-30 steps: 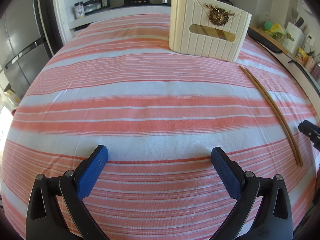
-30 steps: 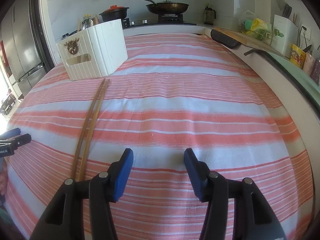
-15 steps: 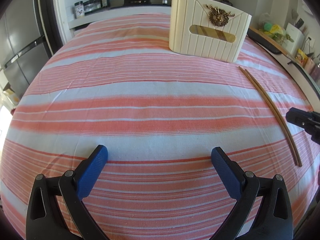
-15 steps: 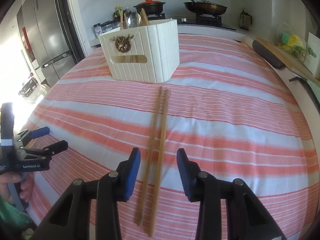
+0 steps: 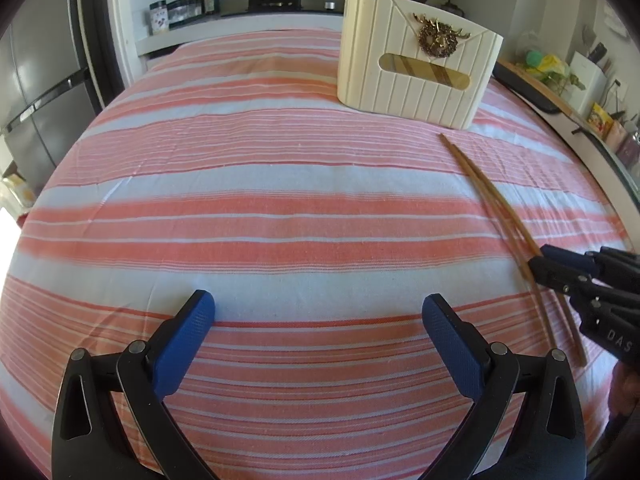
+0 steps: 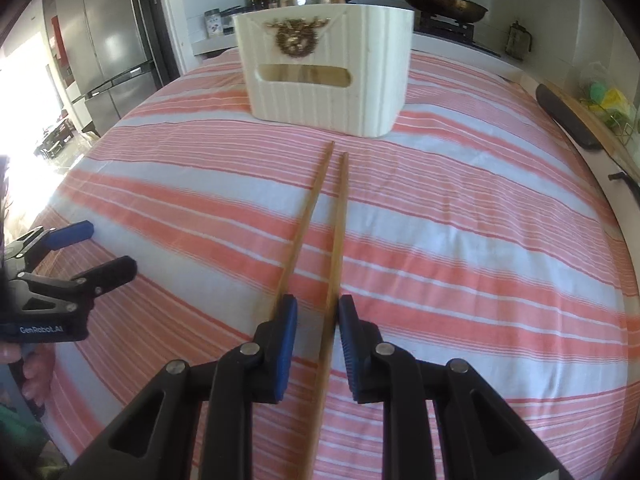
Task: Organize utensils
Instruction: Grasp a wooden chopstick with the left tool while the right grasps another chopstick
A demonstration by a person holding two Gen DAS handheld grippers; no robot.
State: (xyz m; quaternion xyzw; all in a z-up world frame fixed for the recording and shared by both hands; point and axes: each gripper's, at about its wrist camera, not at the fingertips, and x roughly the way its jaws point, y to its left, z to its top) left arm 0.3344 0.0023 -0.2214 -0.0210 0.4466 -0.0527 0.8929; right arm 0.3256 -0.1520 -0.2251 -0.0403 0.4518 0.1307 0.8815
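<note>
Far ahead of both tongs, the big cloth with pink and white stripes [image 6: 460, 216] covers the whole table. The tall cream box with grooved sides and a gold deer badge [image 6: 328, 76] stands on it, past the tips of the right tongs [image 6: 318, 320], with a few spoons and sticks already poking out of its top. Two long brown wooden chopsticks [image 6: 320, 220] lie on the cloth, running from between the right tongs' blue pads toward the box.

The right tongs are closing. One stick sits in the gap between the pads. The other one seems to pass under or behind the left pad, and I cannot tell if it is inside the gap. The pads do not look tight on the wood yet.

What could go wrong? The tongs may pinch only one stick and leave the other behind. The sticks are thin and round, so they could roll or cross when squeezed. They are long too, so the far ends may droop or swing and bump the box wall.

The left tongs [image 5: 318, 322] are wide apart with nothing in them, over bare cloth.

A second ago the right tongs were much wider, and the sticks lay off to their left. Now the tongs sit right over them. The left tongs have not moved.
</note>
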